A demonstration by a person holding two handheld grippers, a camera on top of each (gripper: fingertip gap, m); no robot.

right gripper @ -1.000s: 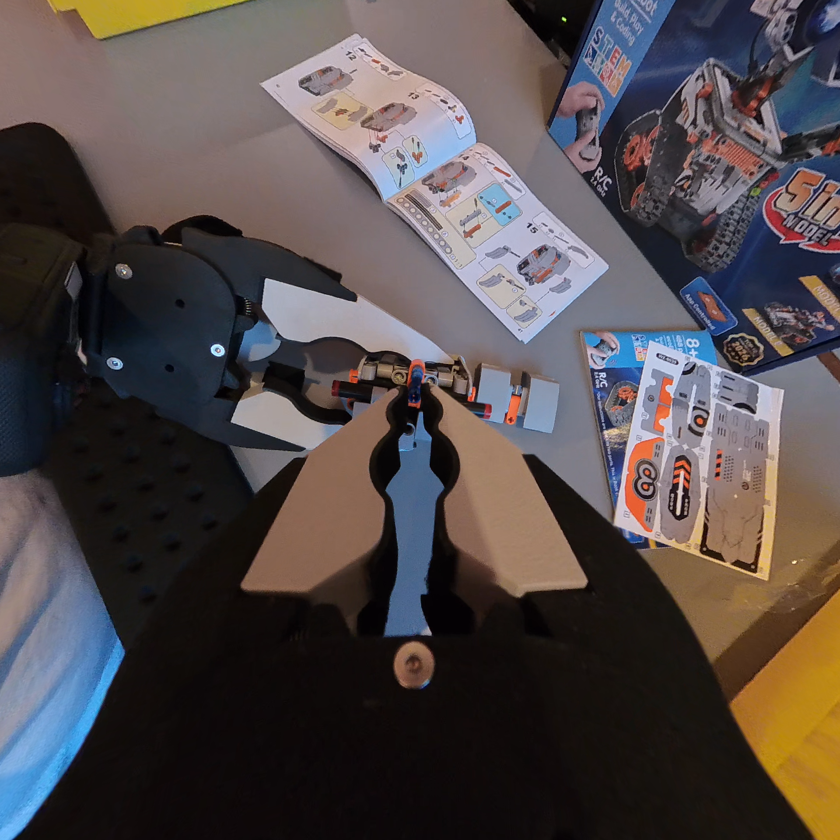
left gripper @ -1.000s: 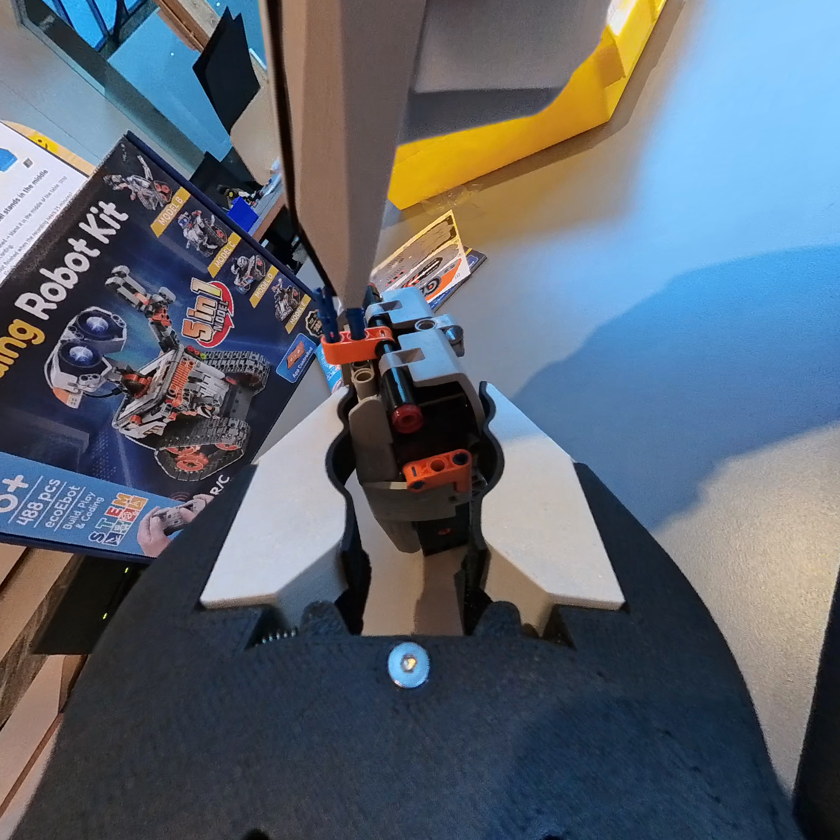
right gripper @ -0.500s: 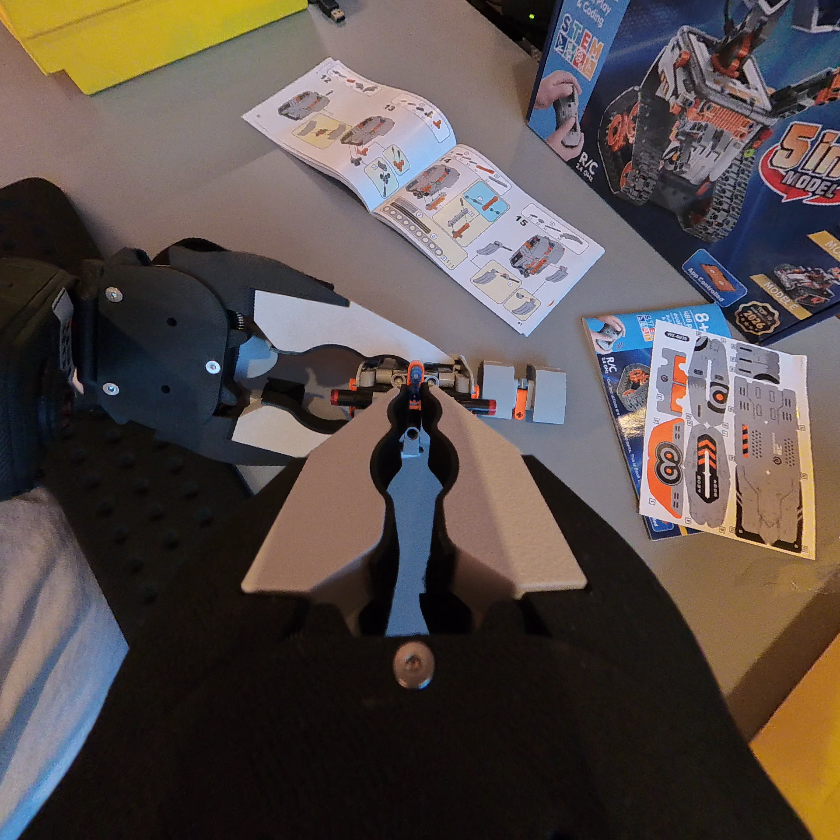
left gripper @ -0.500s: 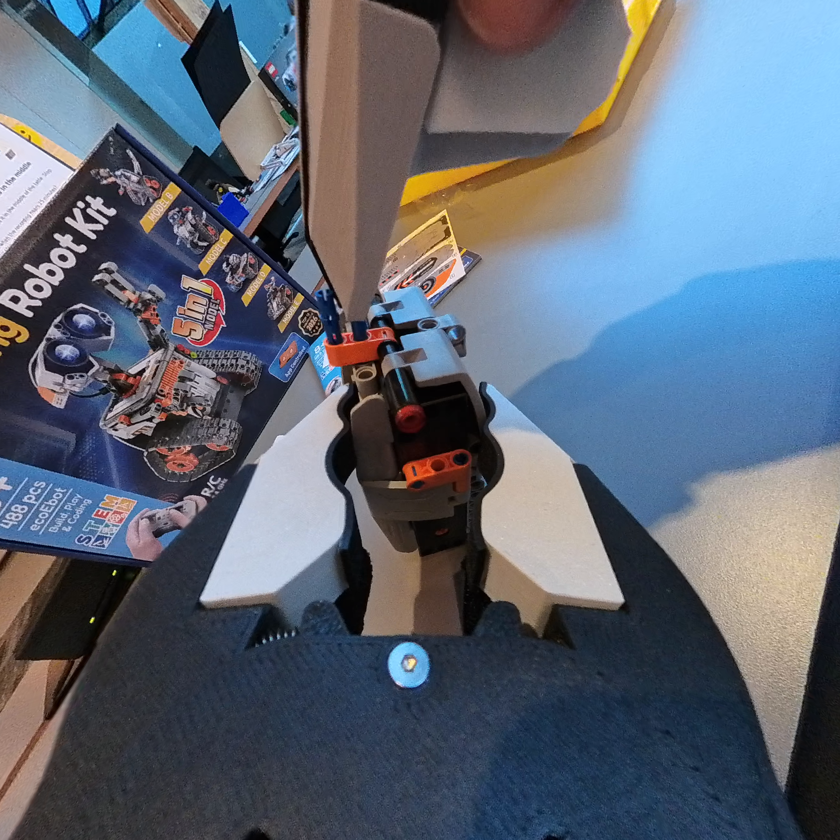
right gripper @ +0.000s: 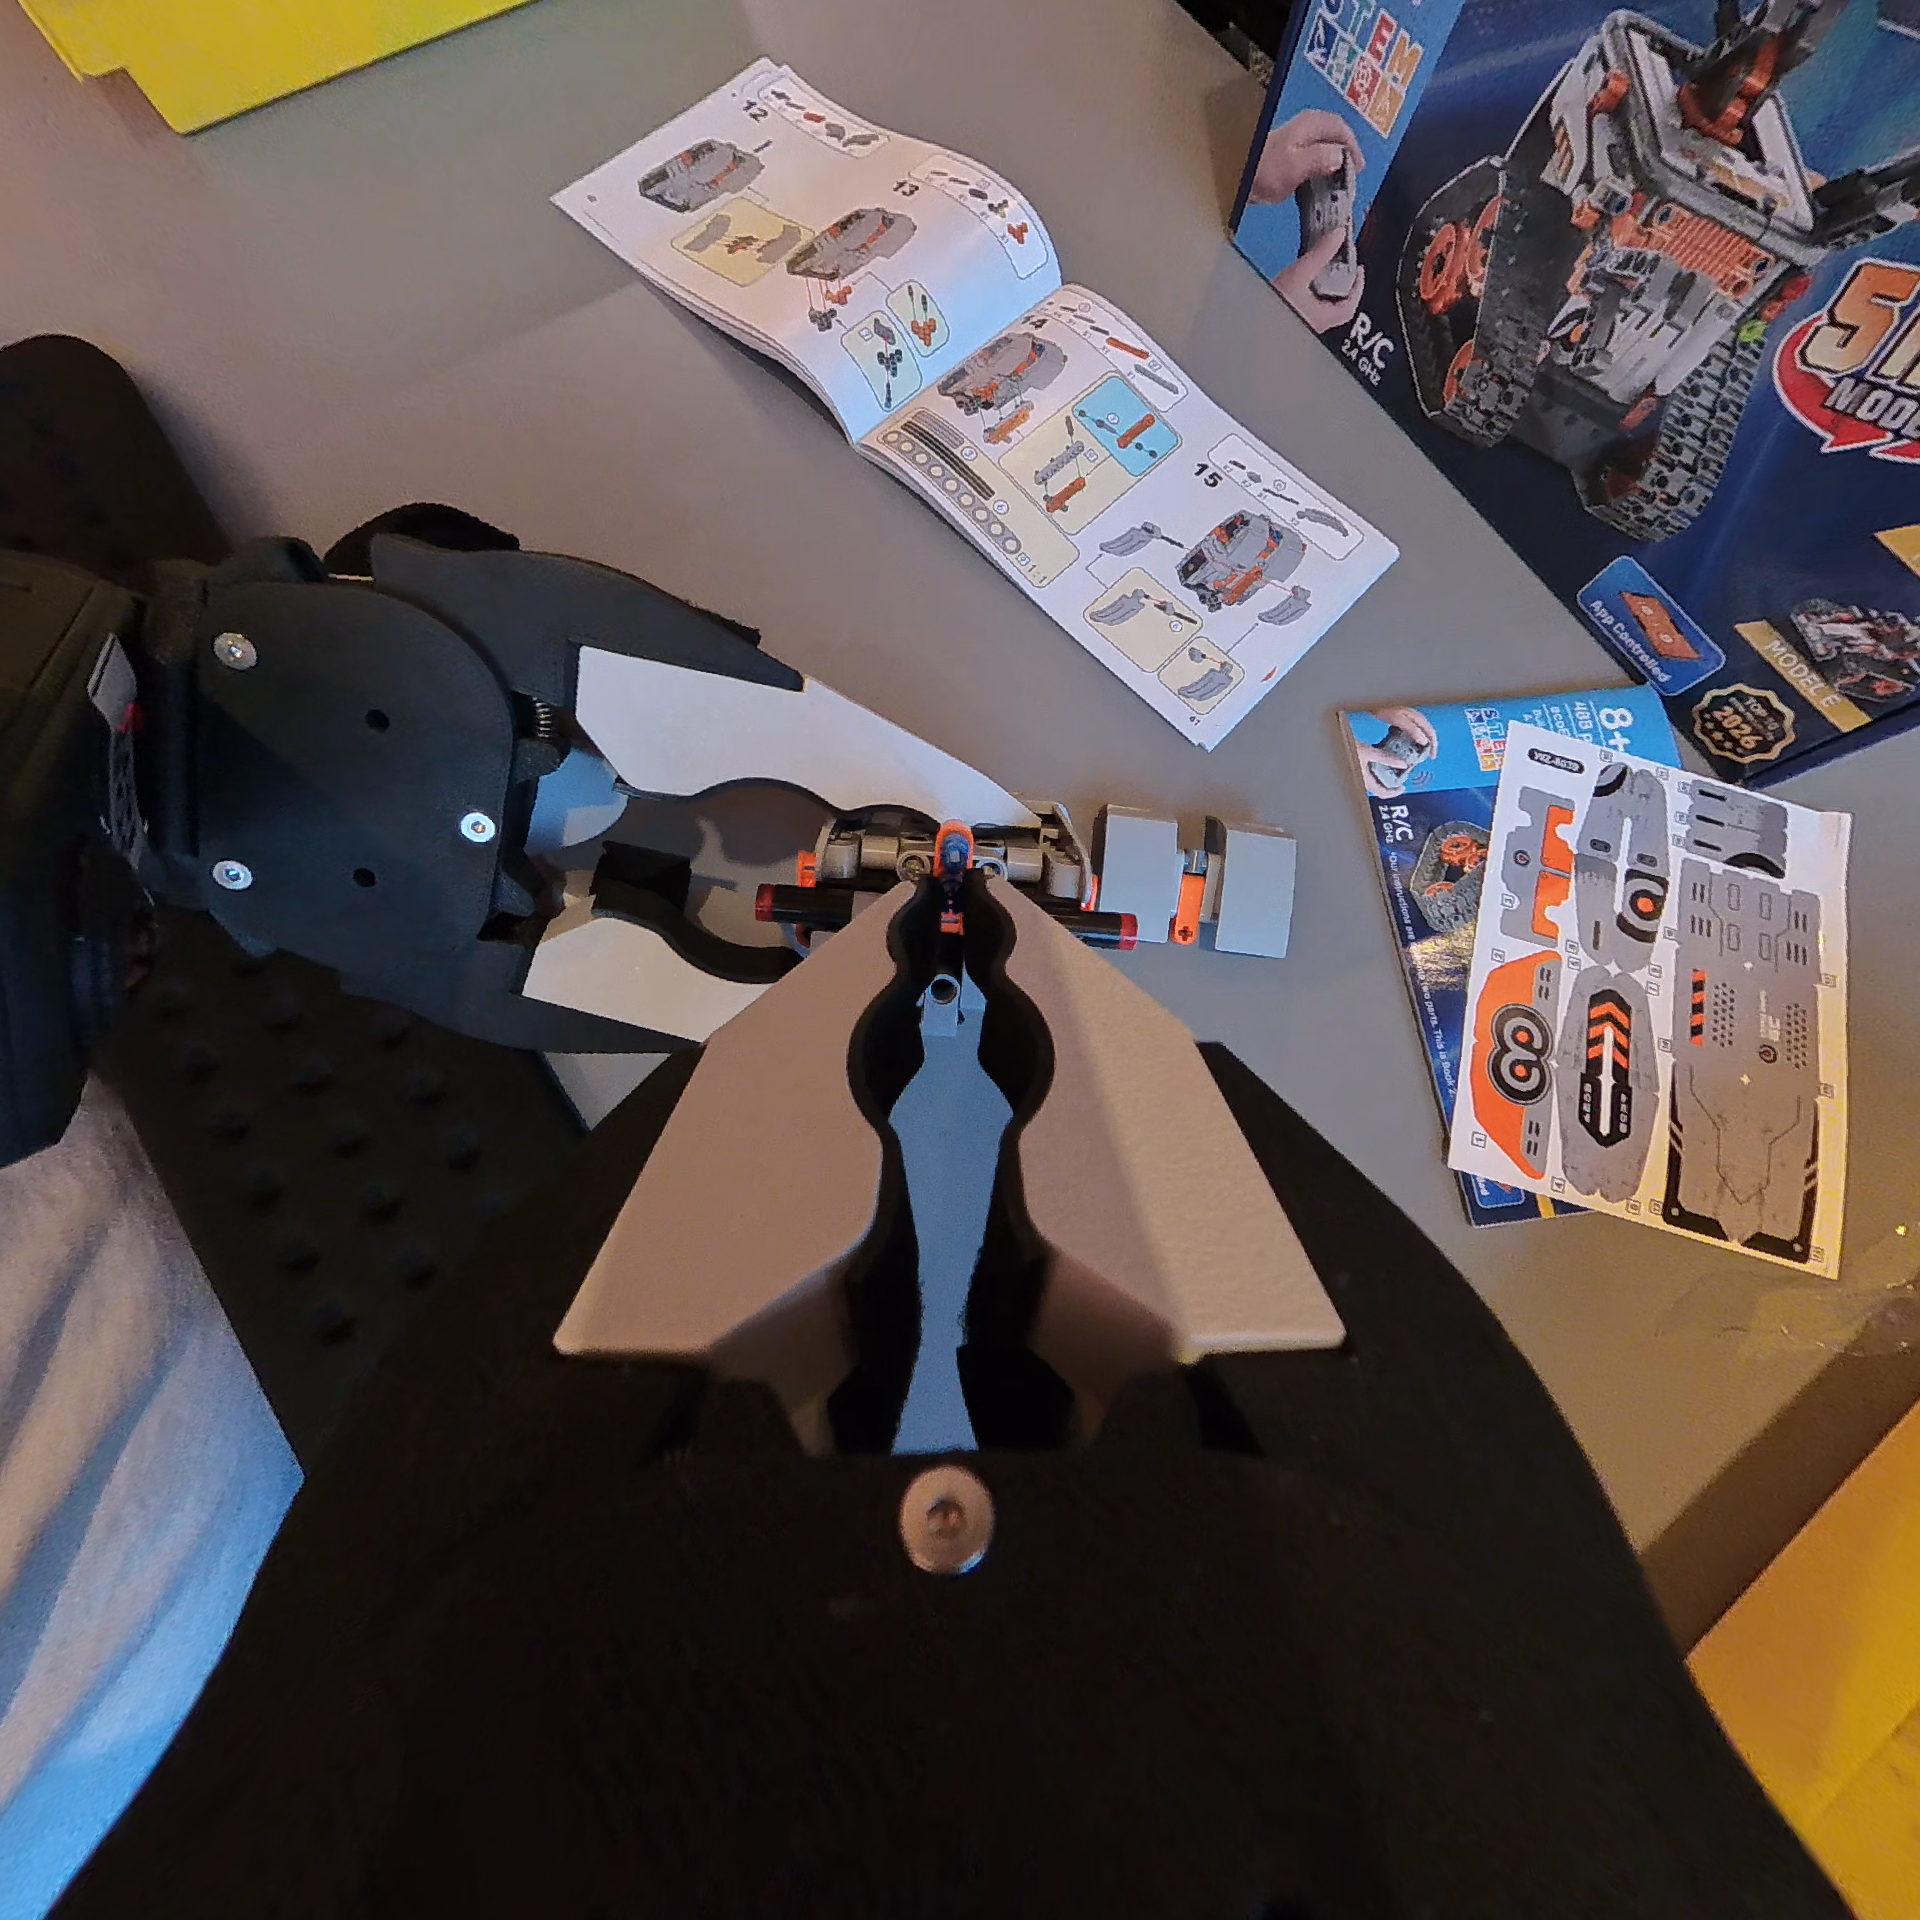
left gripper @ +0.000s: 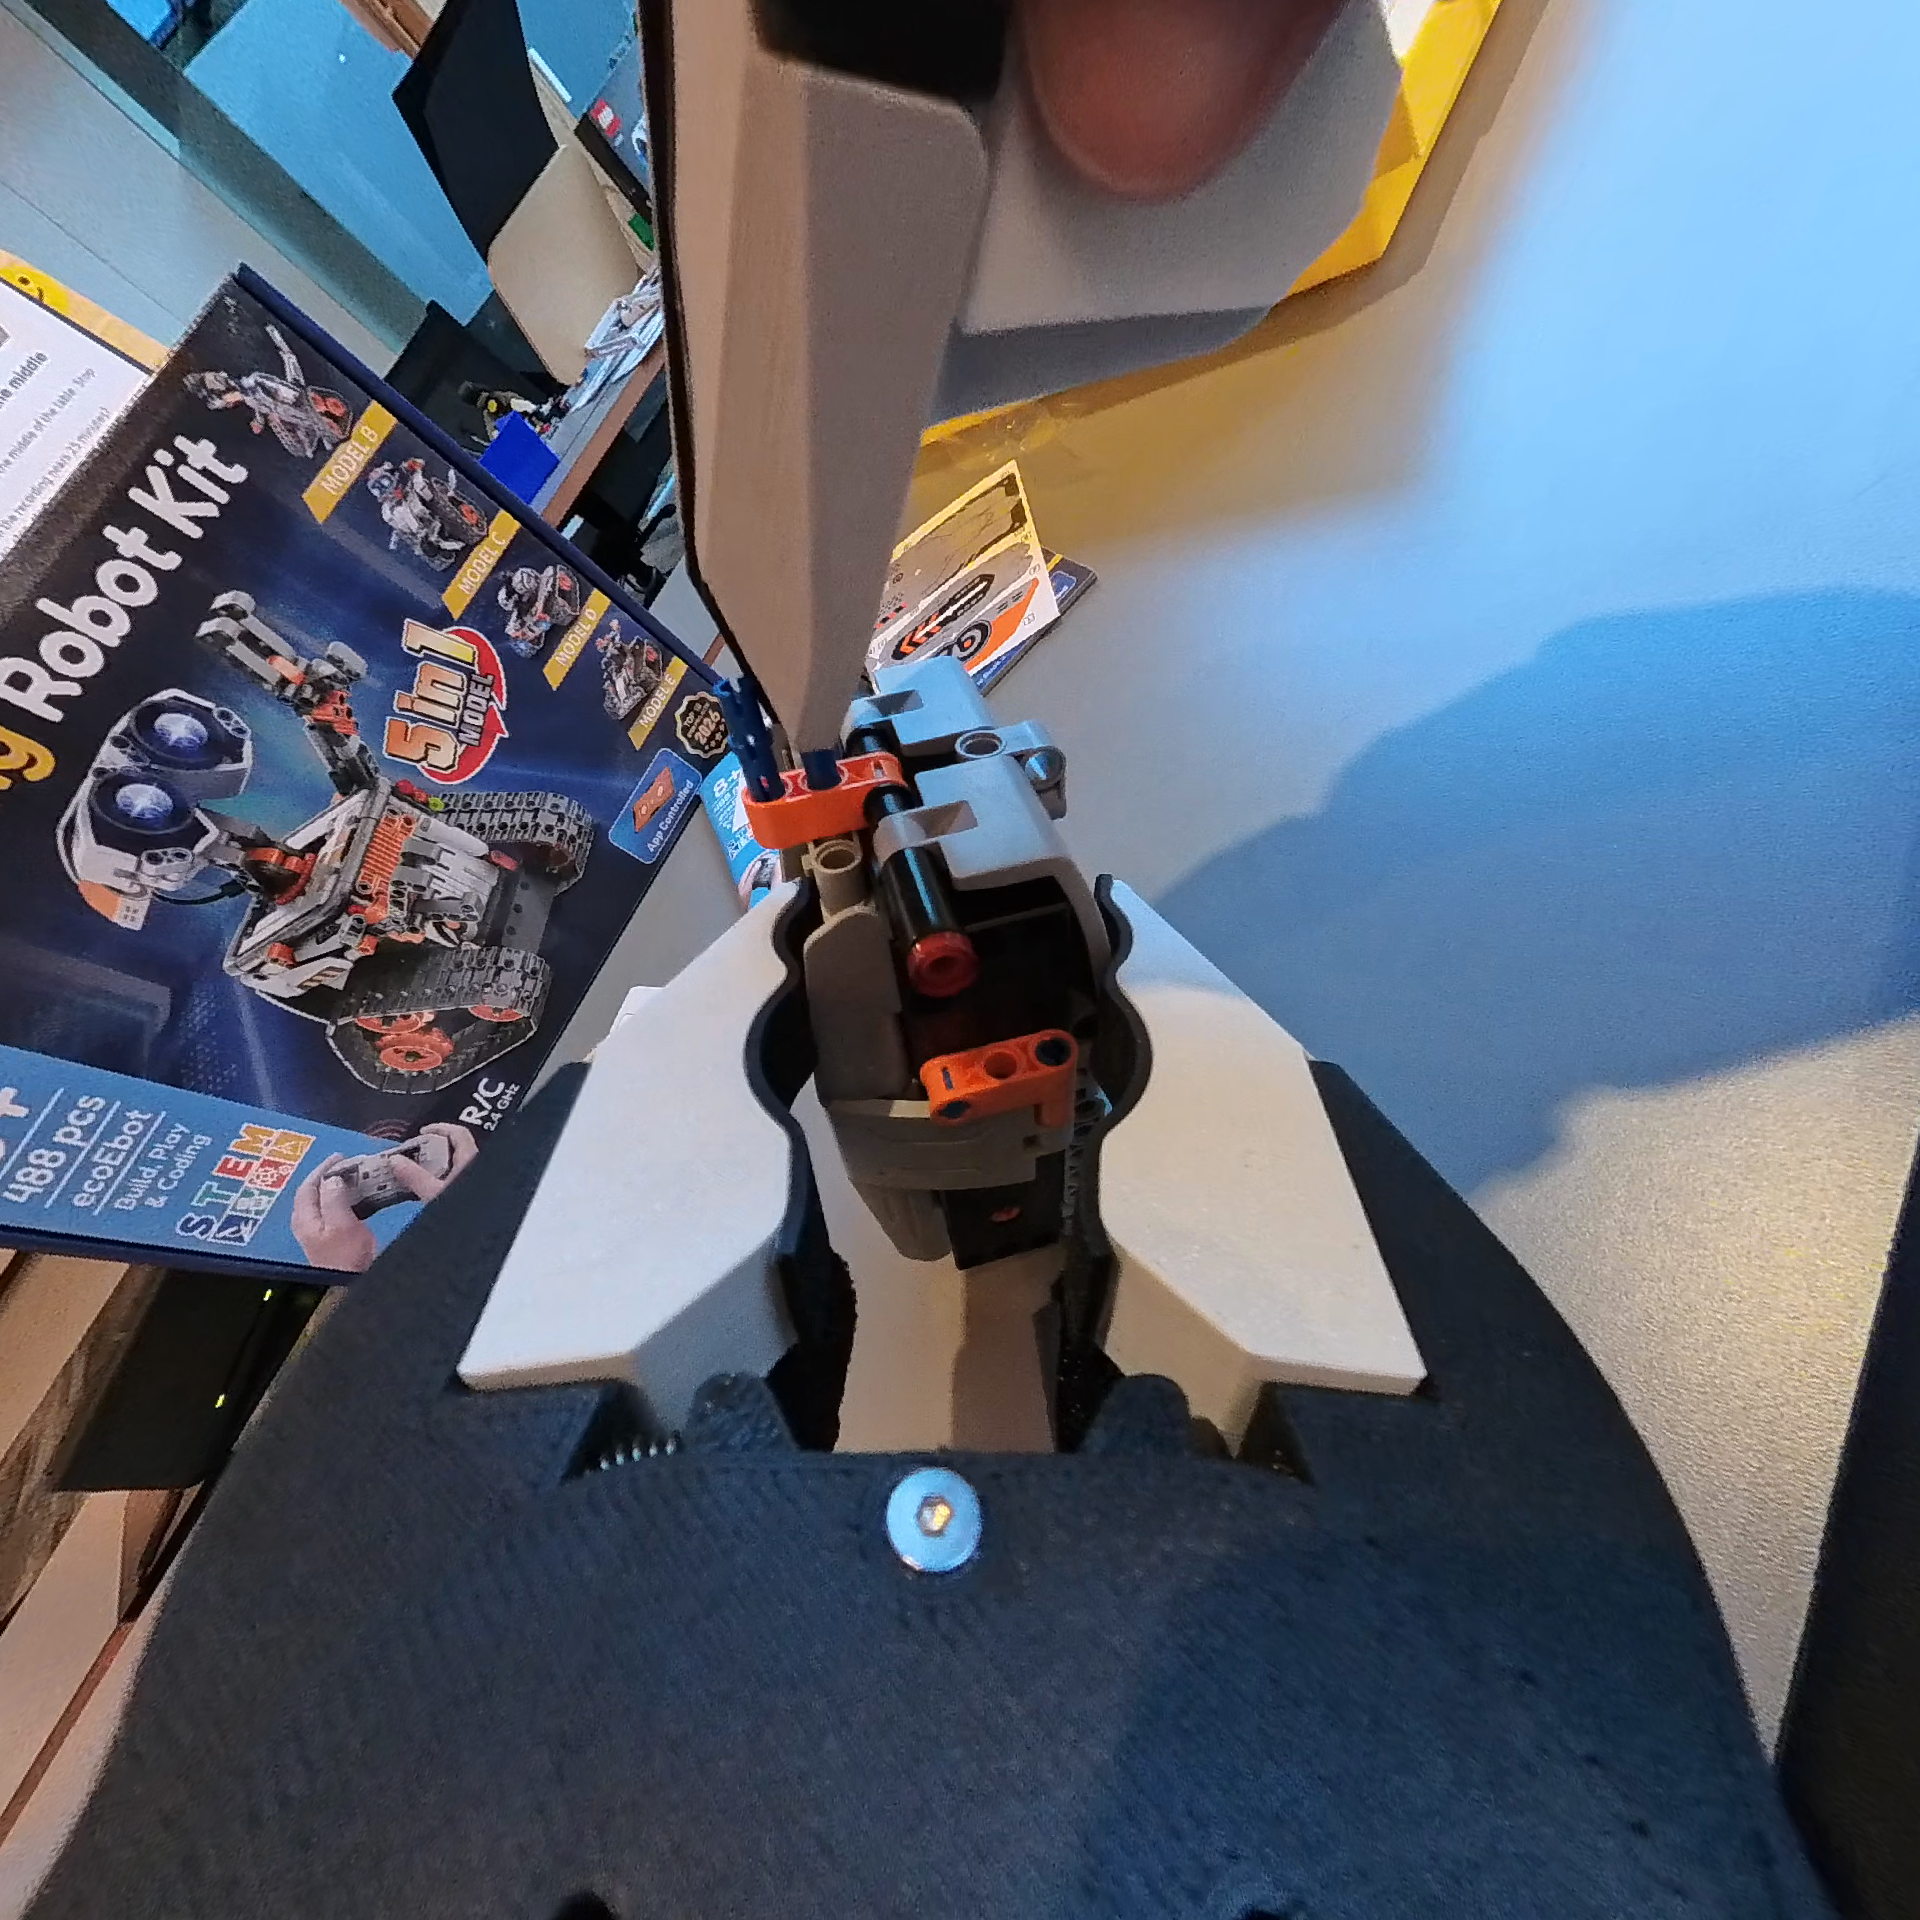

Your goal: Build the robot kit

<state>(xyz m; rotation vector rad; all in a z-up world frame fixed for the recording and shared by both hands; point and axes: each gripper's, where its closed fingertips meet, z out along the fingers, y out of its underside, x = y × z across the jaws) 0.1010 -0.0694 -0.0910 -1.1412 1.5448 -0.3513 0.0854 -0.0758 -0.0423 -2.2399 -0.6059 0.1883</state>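
Observation:
My left gripper [left gripper: 945,935] is shut on a grey, black and orange brick assembly [left gripper: 966,894] and holds it level just above the grey table. An orange beam [left gripper: 821,800] with blue pins [left gripper: 743,727] sits on the assembly's far end. My right gripper [right gripper: 948,894] comes down on it from above and is shut on a blue pin [right gripper: 951,868] at that beam. Its grey finger [left gripper: 821,468] fills the upper middle of the left wrist view. The left gripper's fingers [right gripper: 727,717] and the assembly [right gripper: 1143,873] show in the right wrist view.
A blue robot kit box [left gripper: 260,831] [right gripper: 1662,312] stands beyond. An open instruction booklet [right gripper: 987,395], a sticker sheet [right gripper: 1662,997] on a small blue booklet [right gripper: 1403,831], a yellow tray [left gripper: 1382,208] and a black studded mat [right gripper: 260,1143] lie on the table [right gripper: 416,364]. Left tips to right tips: about 5 centimeters.
Both grippers keep their hold. The right gripper has pulled back a little along the pin, so more of its finger and a person's fingertip show at the top of the left wrist view.

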